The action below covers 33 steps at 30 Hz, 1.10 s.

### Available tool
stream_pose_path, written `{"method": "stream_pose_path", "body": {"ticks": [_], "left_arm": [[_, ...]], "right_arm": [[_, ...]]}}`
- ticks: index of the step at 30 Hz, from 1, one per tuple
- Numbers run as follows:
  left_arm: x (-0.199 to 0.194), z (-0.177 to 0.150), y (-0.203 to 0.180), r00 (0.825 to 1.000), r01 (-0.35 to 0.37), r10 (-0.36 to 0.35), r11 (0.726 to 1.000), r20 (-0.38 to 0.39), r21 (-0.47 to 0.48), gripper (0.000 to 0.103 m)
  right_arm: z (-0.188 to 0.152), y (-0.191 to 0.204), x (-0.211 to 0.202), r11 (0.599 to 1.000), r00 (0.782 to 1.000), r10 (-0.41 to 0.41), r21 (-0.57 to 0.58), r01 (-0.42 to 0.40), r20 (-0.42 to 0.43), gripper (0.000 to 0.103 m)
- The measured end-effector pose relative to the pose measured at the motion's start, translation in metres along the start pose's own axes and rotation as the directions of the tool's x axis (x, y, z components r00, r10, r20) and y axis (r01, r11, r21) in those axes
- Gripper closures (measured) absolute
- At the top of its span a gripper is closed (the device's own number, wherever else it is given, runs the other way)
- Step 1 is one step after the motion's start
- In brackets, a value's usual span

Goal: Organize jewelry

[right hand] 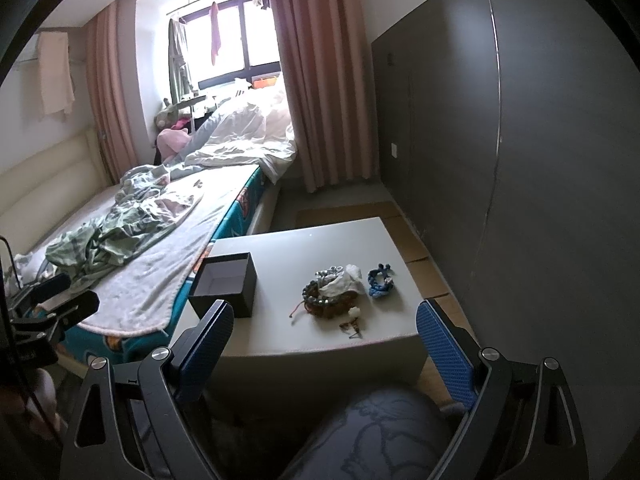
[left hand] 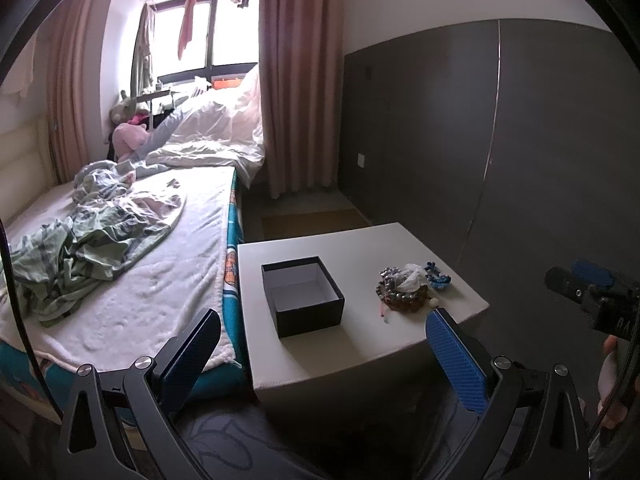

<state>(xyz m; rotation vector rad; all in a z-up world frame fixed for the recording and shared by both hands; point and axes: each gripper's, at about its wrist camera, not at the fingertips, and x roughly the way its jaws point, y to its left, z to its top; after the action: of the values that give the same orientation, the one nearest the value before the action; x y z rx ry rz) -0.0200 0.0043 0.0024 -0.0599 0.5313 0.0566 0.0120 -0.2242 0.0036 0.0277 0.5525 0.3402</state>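
An open black box (left hand: 303, 295) with a pale inside stands empty on a white bedside table (left hand: 348, 340). It also shows in the right wrist view (right hand: 226, 285). To its right lies a pile of beaded bracelets (left hand: 402, 293) with a white crumpled piece, and a blue braided bracelet (left hand: 438, 276). The same pile (right hand: 331, 295) and blue bracelet (right hand: 380, 279) show in the right wrist view. My left gripper (left hand: 322, 340) is open and empty, held before the table's near edge. My right gripper (right hand: 325, 334) is open and empty, near the table's front edge, short of the pile.
A bed (left hand: 140, 264) with rumpled clothes lies left of the table. A dark grey wall panel (left hand: 520, 140) runs along the right. Pink curtains (left hand: 300, 80) and a window are behind. My knee (right hand: 380, 432) is below the right gripper.
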Motion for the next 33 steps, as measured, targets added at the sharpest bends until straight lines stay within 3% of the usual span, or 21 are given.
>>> {"method": "stream_pose_path", "body": {"ticks": [33], "left_arm": [[-0.006, -0.001, 0.006, 1.000, 0.001, -0.001, 1.000, 0.015, -0.011, 0.001]], "right_arm": [[0.002, -0.003, -0.002, 1.000, 1.000, -0.002, -0.001, 0.002, 0.001, 0.010]]}}
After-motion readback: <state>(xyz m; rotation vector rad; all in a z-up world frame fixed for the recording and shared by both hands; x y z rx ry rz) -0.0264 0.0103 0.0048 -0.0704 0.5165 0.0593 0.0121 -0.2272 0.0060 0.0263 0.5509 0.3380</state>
